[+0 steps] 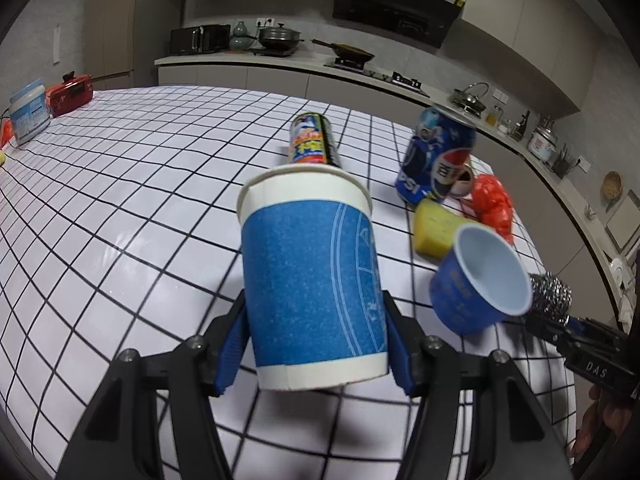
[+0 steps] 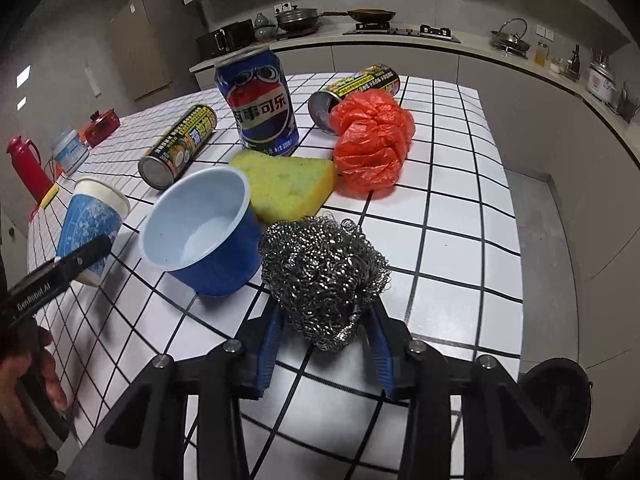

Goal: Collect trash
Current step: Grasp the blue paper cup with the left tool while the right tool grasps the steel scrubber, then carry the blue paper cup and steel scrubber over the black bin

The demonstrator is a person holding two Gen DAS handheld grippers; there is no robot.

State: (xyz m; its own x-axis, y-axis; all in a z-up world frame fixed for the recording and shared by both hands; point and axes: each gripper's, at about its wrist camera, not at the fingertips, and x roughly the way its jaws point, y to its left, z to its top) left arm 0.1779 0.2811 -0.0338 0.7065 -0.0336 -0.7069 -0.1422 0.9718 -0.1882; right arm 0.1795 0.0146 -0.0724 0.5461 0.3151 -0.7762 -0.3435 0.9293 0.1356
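Observation:
My left gripper [image 1: 316, 340] is shut on a tall blue-and-white paper cup [image 1: 312, 276] and holds it upright above the checked table [image 1: 120, 200]; the cup also shows in the right wrist view [image 2: 90, 220]. My right gripper [image 2: 326, 332] is shut on a steel-wool scourer [image 2: 324, 276], also seen in the left wrist view [image 1: 550, 292]. A small blue cup [image 2: 204, 232] lies tilted beside it. Behind are a yellow sponge [image 2: 288, 184], a crumpled orange plastic bag [image 2: 372, 140], a standing Pepsi can [image 2: 258, 104] and two drink cans lying down [image 2: 178, 146] [image 2: 356, 84].
A red flask [image 2: 26, 164], a white tub [image 2: 70, 152] and a red box [image 2: 102, 126] stand at the table's far left. A dark round bin [image 2: 560, 412] sits on the floor by the table's right edge. Kitchen counters with cookware run along the back.

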